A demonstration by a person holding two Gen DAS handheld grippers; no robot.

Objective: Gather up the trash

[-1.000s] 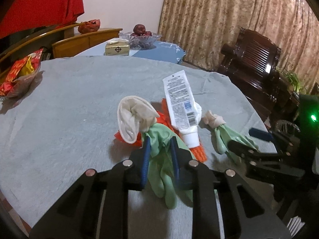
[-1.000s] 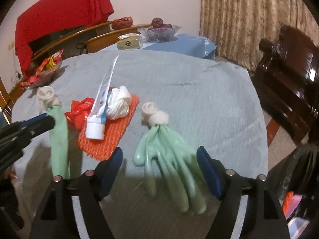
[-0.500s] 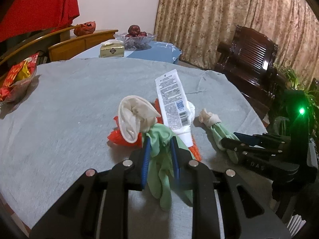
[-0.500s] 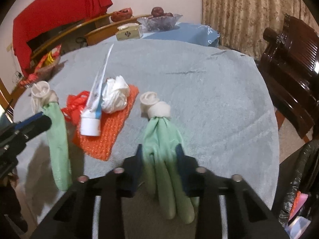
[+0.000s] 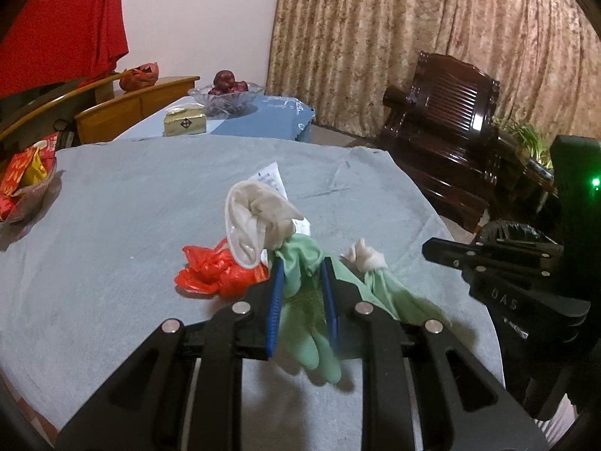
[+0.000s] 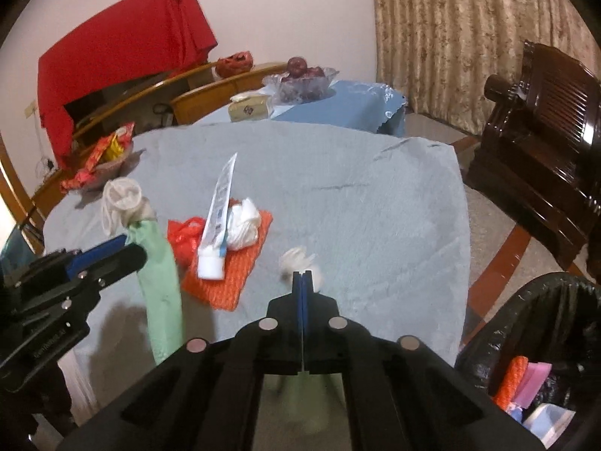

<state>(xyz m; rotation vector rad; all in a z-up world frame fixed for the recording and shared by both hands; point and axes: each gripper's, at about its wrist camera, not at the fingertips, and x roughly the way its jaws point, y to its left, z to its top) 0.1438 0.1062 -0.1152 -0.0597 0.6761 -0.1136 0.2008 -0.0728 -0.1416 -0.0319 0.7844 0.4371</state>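
Note:
My left gripper (image 5: 301,268) is shut on a green rubber glove (image 5: 306,319) with a white cuff, held up off the grey table (image 5: 131,225). My right gripper (image 6: 302,282) is shut on a second green glove (image 5: 379,285). That glove's white cuff (image 6: 300,259) shows past the tips, and its fingers hang blurred underneath. On the table between the grippers lie a toothpaste tube (image 6: 219,203), a crumpled white tissue (image 6: 244,221), an orange mesh pad (image 6: 233,274) and a red plastic wrapper (image 6: 184,233). In the right wrist view the left gripper (image 6: 133,248) holds its glove (image 6: 159,274) at the left.
A bin lined with a black bag (image 6: 544,319), with some rubbish inside, stands off the table's near right edge. A bowl of red snack packets (image 6: 101,158) sits at the far left. Behind are a blue-covered table with a fruit bowl (image 6: 304,79) and a dark wooden chair (image 6: 544,120).
The right gripper's jaws closed on the second glove. Both grippers then rose, lifting the gloves off the table.

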